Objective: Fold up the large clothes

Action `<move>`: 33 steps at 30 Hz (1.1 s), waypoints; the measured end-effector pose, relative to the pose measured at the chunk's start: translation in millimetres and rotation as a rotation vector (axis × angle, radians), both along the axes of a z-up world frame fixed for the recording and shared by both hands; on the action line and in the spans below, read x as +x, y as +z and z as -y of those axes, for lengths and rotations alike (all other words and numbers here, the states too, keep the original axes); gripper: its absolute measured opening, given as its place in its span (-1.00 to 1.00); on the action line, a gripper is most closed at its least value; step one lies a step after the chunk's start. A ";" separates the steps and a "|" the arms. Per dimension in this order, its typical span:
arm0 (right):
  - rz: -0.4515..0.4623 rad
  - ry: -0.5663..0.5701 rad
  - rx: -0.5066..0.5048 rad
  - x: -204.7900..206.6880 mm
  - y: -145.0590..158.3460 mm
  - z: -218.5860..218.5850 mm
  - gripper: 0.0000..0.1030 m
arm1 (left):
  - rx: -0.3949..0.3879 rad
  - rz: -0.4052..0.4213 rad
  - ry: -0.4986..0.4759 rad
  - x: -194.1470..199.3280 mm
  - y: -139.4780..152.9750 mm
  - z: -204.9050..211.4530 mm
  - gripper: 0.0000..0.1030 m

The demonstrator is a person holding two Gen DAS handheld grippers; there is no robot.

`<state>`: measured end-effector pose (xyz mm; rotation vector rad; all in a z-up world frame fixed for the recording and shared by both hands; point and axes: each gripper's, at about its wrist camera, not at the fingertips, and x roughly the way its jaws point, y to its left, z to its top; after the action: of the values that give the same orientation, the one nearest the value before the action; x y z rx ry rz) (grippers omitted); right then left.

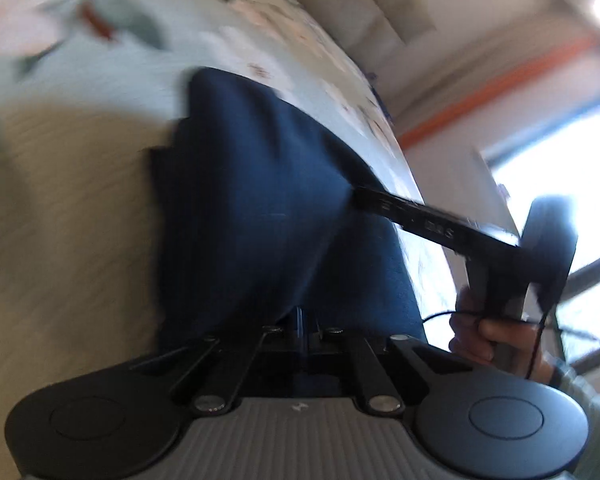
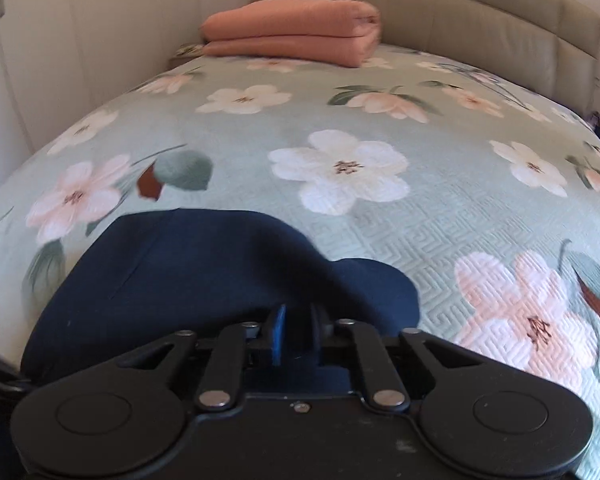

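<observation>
A dark navy garment (image 1: 260, 184) lies on the floral bedspread (image 1: 100, 80), its near end drawn up toward me. In the left wrist view my left gripper (image 1: 302, 322) is shut on the garment's near edge, fabric bunched between the jaws. My right gripper (image 1: 360, 196) reaches in from the right, held by a hand (image 1: 480, 328), and pinches the garment's right edge. In the right wrist view the garment (image 2: 180, 280) spreads ahead to the left, and the right gripper (image 2: 298, 320) is shut on its near edge.
A folded salmon blanket (image 2: 296, 36) sits at the head of the bed, against the beige padded headboard (image 2: 480, 16). The bedspread (image 2: 380, 120) stretches wide beyond the garment. White cupboard doors (image 2: 40, 40) stand left of the bed. A bright window (image 1: 560, 200) lies beyond the bed's right side.
</observation>
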<state>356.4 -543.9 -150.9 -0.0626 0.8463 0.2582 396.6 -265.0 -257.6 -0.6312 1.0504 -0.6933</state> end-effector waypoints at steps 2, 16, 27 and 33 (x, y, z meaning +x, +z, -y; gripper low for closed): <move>0.004 -0.046 0.009 -5.3 5.9 4.8 -1.00 | -0.031 -0.028 0.042 -17.6 1.8 -28.7 -0.94; -0.129 0.014 -0.004 -104.0 41.7 -28.6 -0.70 | -0.061 -0.048 0.047 -36.3 44.8 -32.3 -0.47; -0.170 0.005 -0.032 -116.4 14.0 -38.0 -0.70 | -0.055 -0.169 0.162 -35.1 -5.8 -41.8 -0.50; -0.162 0.002 -0.039 -122.9 9.5 -40.3 -0.67 | 0.009 -0.172 0.157 -37.7 -1.0 -53.2 -0.25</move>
<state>233.5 -503.5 -141.4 -0.0793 1.0129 0.2507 359.0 -211.9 -258.6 -0.7674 1.1475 -0.5041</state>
